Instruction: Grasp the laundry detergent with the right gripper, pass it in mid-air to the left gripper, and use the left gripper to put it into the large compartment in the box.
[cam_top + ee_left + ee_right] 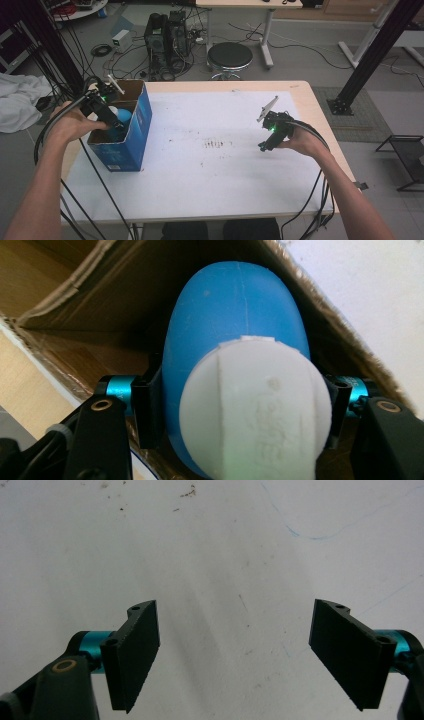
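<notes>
Two tongs noted: left gripper [235, 405] clamped on blue bottle [235, 320] just behind its white cap [255, 410], long axis running straight ahead into cardboard box [135, 135]; right gripper [235, 652] apart, empty, over white table [215, 545], well off.

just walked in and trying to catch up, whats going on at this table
A person works at a table with a gripper in each hand. The left gripper is shut on a blue bottle with a white cap and holds it inside an open blue cardboard box at the table's left edge. The right gripper hangs open and empty over the white table surface, well apart from the box.
</notes>
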